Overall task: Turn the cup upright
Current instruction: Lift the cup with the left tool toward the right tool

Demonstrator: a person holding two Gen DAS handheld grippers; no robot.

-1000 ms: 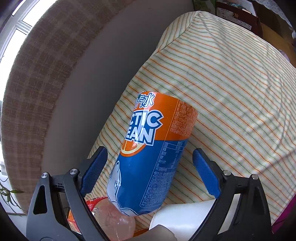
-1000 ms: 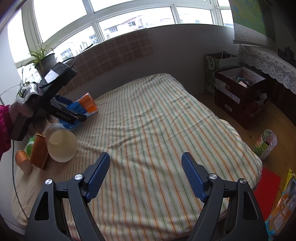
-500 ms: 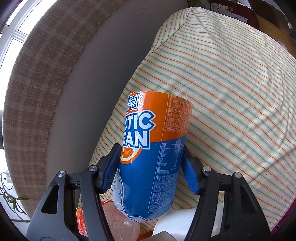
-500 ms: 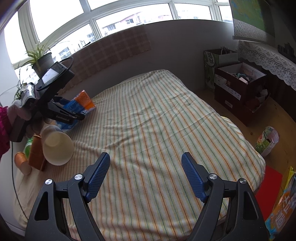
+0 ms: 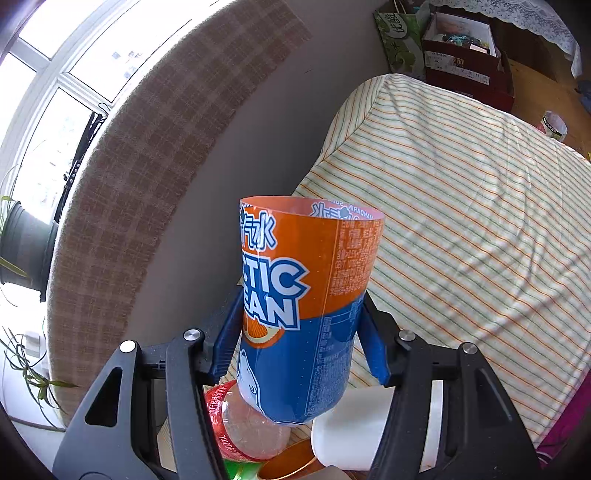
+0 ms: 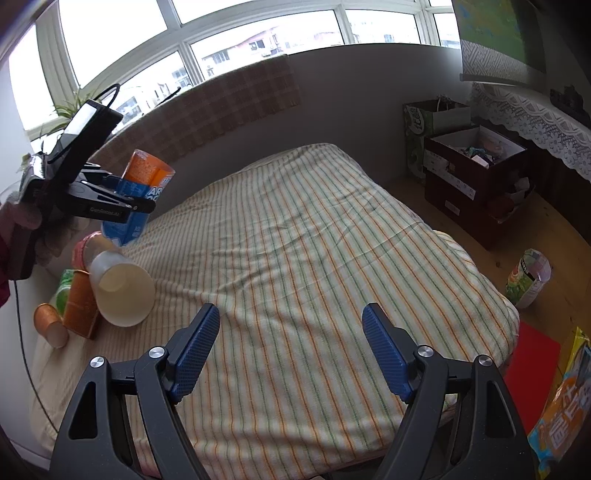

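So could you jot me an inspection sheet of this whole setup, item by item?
Surface: striped bedsheet, wrinkled, mostly bare.
Job's thing: orange-and-blue cup, cut from a bottle, held off the sheet, open end up, slightly tilted.
Clutter: white cup on its side, mouth toward the right tool's camera; clear bottle with red label; orange cups lying beside them.
Grippers: left tool shut on the cup's sides; right tool open, holding nothing, above the sheet.
Cables: a thin dark one along the bed's left edge.
Surroundings: windows, plaid cloth on the ledge, potted plant, cardboard boxes, a carton on the wooden floor.
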